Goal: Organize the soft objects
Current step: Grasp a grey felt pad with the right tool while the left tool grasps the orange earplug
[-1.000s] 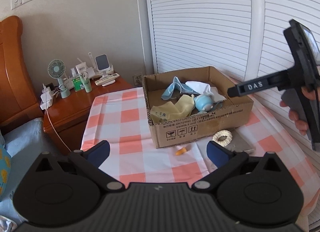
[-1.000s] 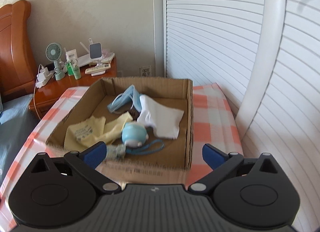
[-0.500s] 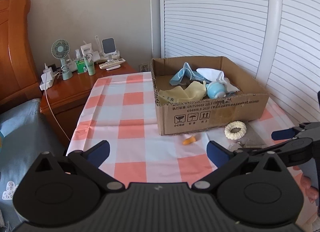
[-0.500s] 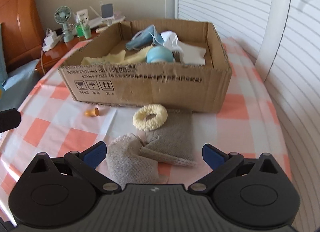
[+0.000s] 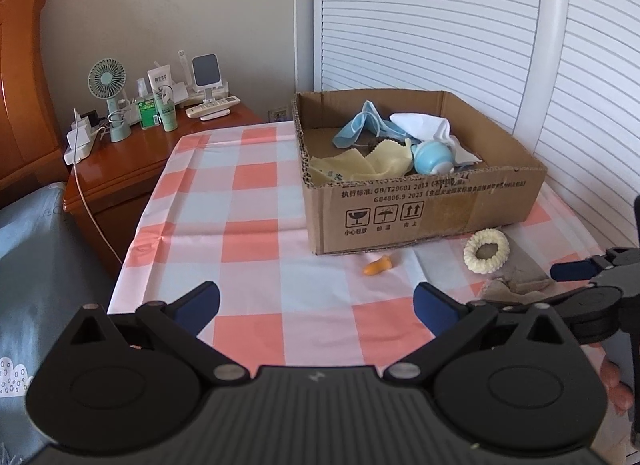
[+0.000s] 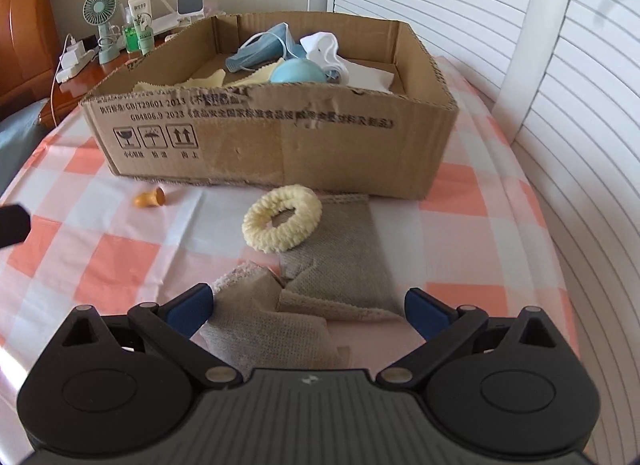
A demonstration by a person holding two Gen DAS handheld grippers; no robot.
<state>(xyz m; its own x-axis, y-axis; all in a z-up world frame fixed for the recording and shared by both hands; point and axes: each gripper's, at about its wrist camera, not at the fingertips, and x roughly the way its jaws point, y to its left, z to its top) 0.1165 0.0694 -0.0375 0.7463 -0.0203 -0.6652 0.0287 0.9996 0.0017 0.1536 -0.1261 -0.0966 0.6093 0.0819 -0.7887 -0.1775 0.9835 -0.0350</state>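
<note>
A cardboard box (image 5: 424, 205) (image 6: 280, 145) stands on the checked tablecloth and holds a blue mask (image 5: 360, 127), a yellow cloth (image 5: 360, 163), a white cloth (image 5: 424, 125) and a light blue round toy (image 5: 432, 157). In front of it lie a cream fluffy ring (image 6: 282, 223) (image 5: 486, 251), grey knitted cloths (image 6: 332, 265) and a small orange piece (image 6: 150, 199) (image 5: 378, 266). My right gripper (image 6: 306, 307) is open, low over the near grey cloth. My left gripper (image 5: 316, 303) is open and empty above the tablecloth.
A wooden bedside cabinet (image 5: 120, 169) at the left carries a small fan (image 5: 106, 85), bottles and a charger. A bed with blue bedding (image 5: 36, 265) lies at the far left. White slatted doors (image 5: 440, 25) stand behind and to the right of the table.
My right gripper has come down from above the box to low over the grey cloths in front of it. My left gripper has drawn back and settled lower.
</note>
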